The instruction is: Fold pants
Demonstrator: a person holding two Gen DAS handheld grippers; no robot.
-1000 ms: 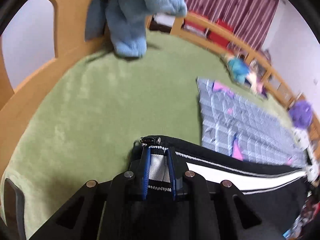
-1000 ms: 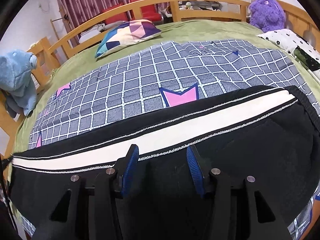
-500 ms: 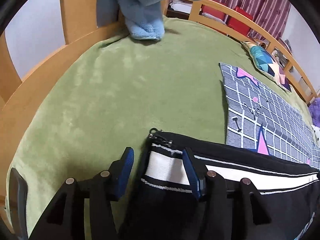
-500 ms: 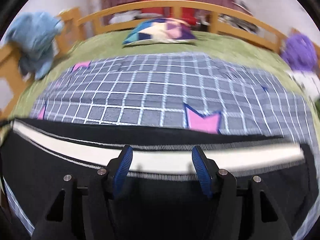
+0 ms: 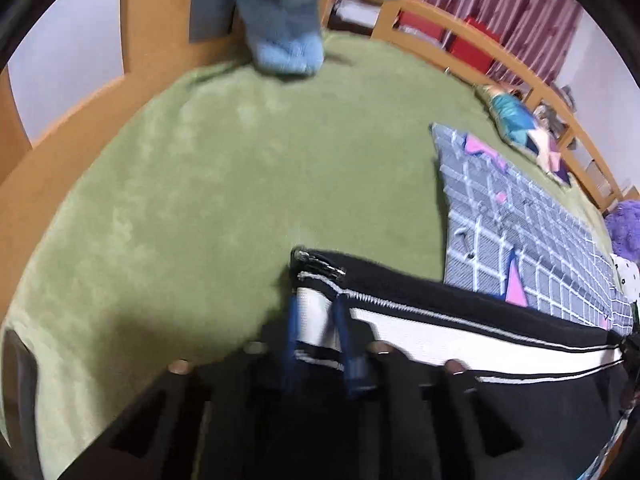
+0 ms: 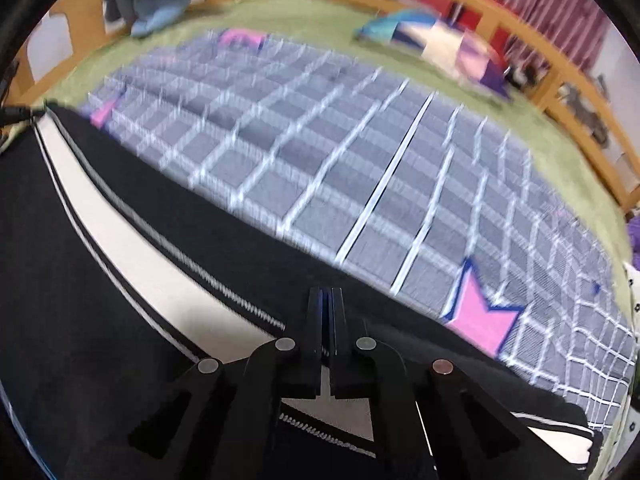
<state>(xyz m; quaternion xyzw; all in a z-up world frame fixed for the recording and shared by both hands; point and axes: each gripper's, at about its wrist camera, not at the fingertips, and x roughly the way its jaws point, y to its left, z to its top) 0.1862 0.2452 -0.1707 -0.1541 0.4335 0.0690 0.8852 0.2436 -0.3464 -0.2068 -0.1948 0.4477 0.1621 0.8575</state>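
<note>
Black pants (image 5: 500, 400) with a white side stripe lie across the bed at the bottom of both views. My left gripper (image 5: 316, 320) is shut on the pants at the stripe's end, by the hem corner. My right gripper (image 6: 325, 312) is shut on the pants (image 6: 100, 280) at the black edge beside the stripe, with its fingers (image 6: 314, 320) pressed together. Both views are motion-blurred.
A green bedspread (image 5: 220, 180) covers the bed inside a wooden rail (image 5: 500, 60). A grey checked blanket (image 6: 360, 160) with pink stars lies beyond the pants. A blue plush toy (image 5: 288, 20) sits at the far corner, with a patterned pillow (image 6: 440, 44) and a purple plush (image 5: 626, 228) further off.
Both grippers were open half a second ago and have closed on the pants. The right gripper has swung, so the stripe now runs diagonally in its view.
</note>
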